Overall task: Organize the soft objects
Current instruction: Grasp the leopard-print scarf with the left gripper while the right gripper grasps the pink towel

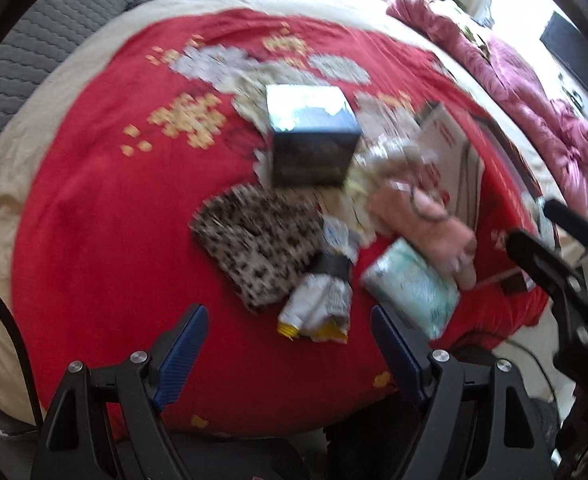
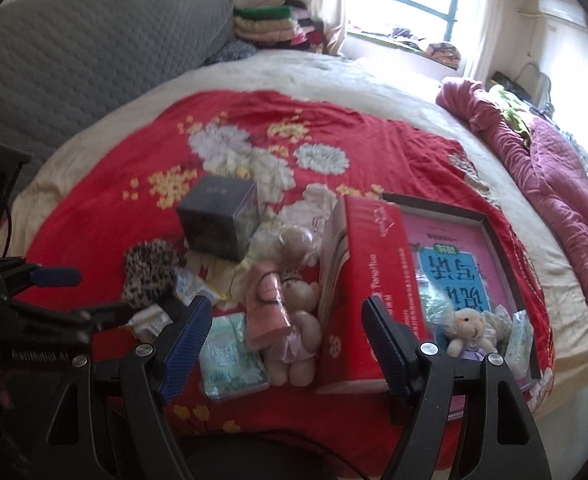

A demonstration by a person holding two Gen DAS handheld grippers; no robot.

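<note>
Reaching stage: both grippers, left gripper (image 1: 290,360) and right gripper (image 2: 284,344), wide and empty above a red blanket (image 1: 106,200); teddy bear (image 2: 290,320) at twelve o'clock, needing descent and closing.

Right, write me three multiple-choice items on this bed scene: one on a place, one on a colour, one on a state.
1. Where does the small white lamb toy lie?
A. in the open box with the pink lining
B. on the dark cube box
C. on the grey headboard

2. What colour is the blanket under the objects?
A. blue with stripes
B. red with flowers
C. plain green

3. How is the left gripper?
A. shut on the leopard-print pouch
B. shut on the tissue pack
C. open, holding nothing

Answers: 1 A, the lamb sits in the box's near corner in the right wrist view. 2 B, red cloth with white and yellow blooms. 3 C, its blue pads stand wide apart with only the blanket and a crumpled wrapper beyond them.
</note>
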